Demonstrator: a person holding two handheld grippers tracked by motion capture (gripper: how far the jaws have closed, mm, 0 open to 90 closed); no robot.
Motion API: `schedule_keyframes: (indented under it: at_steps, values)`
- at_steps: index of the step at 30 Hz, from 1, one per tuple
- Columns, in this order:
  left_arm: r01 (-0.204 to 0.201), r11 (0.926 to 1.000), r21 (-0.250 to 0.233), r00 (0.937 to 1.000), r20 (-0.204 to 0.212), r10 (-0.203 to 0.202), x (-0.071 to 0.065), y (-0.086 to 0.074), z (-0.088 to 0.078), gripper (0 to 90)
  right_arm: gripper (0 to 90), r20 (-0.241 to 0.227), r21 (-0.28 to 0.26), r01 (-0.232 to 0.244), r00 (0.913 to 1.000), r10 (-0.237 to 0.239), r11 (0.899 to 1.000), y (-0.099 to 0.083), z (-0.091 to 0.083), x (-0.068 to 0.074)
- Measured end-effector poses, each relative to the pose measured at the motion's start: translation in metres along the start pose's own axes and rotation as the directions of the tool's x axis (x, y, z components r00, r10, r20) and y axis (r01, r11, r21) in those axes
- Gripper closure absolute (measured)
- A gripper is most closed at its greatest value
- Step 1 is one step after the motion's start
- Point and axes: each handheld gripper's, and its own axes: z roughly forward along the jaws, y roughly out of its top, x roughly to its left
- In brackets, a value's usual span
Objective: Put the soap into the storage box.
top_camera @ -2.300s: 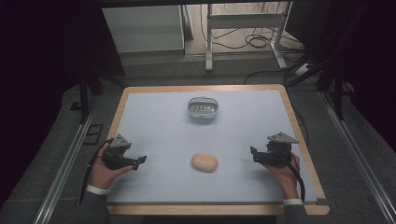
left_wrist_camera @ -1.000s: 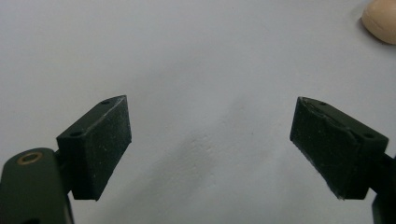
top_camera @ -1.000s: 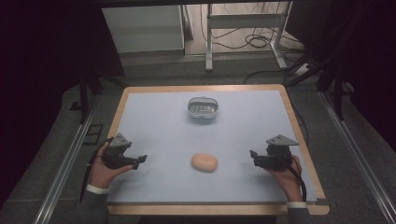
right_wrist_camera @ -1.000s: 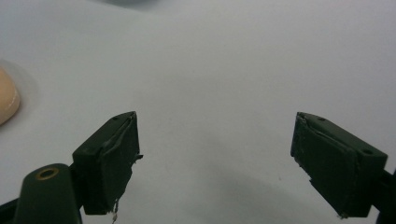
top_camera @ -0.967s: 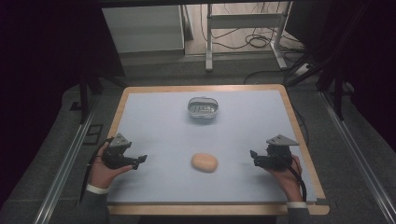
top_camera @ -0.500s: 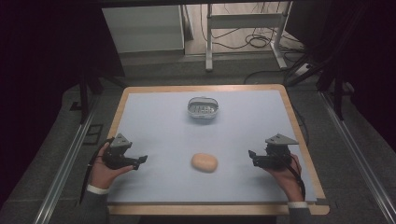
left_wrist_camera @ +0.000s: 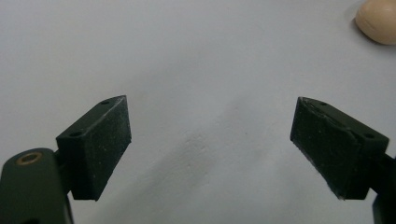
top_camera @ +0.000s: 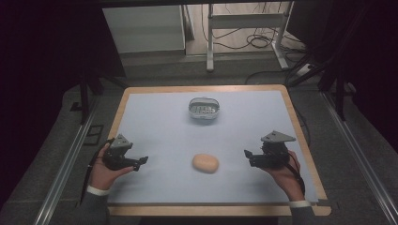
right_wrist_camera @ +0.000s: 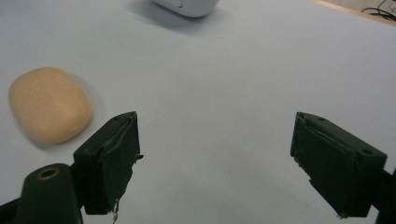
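Observation:
A rounded tan bar of soap (top_camera: 205,163) lies on the pale blue table mat (top_camera: 164,122), near the front middle. It also shows at the top right in the left gripper view, soap (left_wrist_camera: 377,20), and at the left in the right gripper view, soap (right_wrist_camera: 49,104). A white oval soap dish (top_camera: 204,108) stands farther back at the centre. My left gripper (top_camera: 141,161) rests at the front left, held in a hand, open and empty (left_wrist_camera: 210,149). My right gripper (top_camera: 248,155) sits at the front right, open and empty (right_wrist_camera: 212,163), pointing towards the soap.
The table has a wooden rim (top_camera: 300,136). Metal rails (top_camera: 65,168) run along both sides. Beyond the far edge stand a white cabinet (top_camera: 143,28) and a metal frame (top_camera: 244,23) with cables on the floor.
The right gripper has crept slightly left towards the soap. The left gripper and the objects have stayed put.

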Motion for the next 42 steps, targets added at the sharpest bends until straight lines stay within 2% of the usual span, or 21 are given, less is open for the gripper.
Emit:
schedule_keyframes:
  at_steps: [1, 3, 12, 24, 42]
  values:
    - [-0.001, 1.0000, 0.004, 1.0000, 0.001, 0.001, 0.000, 0.000, 0.000, 12.7, 15.8, -0.006, 0.011, 0.028, 0.9996, -0.028, 1.000, 0.005, -0.002, 0.004]
    - [-0.002, 1.0000, 0.001, 1.0000, 0.001, 0.002, 0.000, 0.000, 0.001, 12.7, 16.0, -0.021, 0.013, 0.043, 0.9989, -0.042, 0.999, 0.010, -0.003, 0.007]
    - [-0.002, 1.0000, 0.000, 1.0000, 0.001, 0.002, 0.000, 0.000, 0.001, 12.8, 16.2, -0.053, 0.043, 0.087, 0.9950, -0.085, 0.995, 0.027, -0.002, 0.019]
    - [-0.002, 1.0000, -0.003, 1.0000, 0.002, 0.002, 0.000, 0.000, 0.001, 12.8, 16.2, -0.092, 0.069, 0.157, 0.9842, -0.151, 0.985, 0.044, 0.004, 0.036]
    - [-0.009, 1.0000, 0.003, 1.0000, 0.004, 0.009, -0.002, 0.000, 0.003, 12.8, 16.1, -0.129, 0.092, 0.205, 0.9727, -0.193, 0.974, 0.052, 0.018, 0.051]
